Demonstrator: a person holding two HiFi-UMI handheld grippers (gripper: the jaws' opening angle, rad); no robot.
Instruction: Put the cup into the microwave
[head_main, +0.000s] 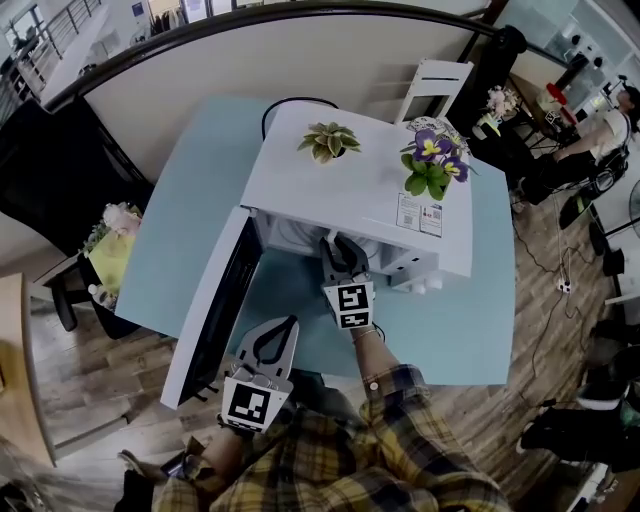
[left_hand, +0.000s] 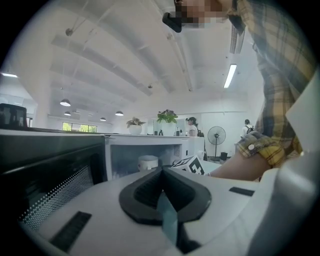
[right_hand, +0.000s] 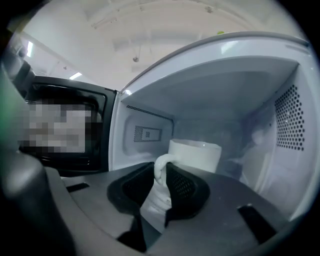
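Note:
A white microwave (head_main: 340, 180) stands on the light blue table (head_main: 200, 190), its door (head_main: 215, 310) swung open to the left. The white cup (right_hand: 197, 155) is inside the cavity, close to the floor; I cannot tell whether it rests on it. My right gripper (head_main: 338, 243) reaches into the opening and is shut on the cup's handle (right_hand: 161, 170). My left gripper (head_main: 290, 325) hangs lower, in front of the open door, shut with nothing in it. In the left gripper view the cup (left_hand: 148, 162) shows in the cavity beyond the shut left gripper (left_hand: 161, 171).
Two potted plants sit on the microwave's top: a green one (head_main: 328, 141) and one with purple flowers (head_main: 433, 160). A white chair (head_main: 435, 85) stands behind the table. A bunch of flowers (head_main: 118, 222) lies to the left. A person (head_main: 600, 130) sits far right.

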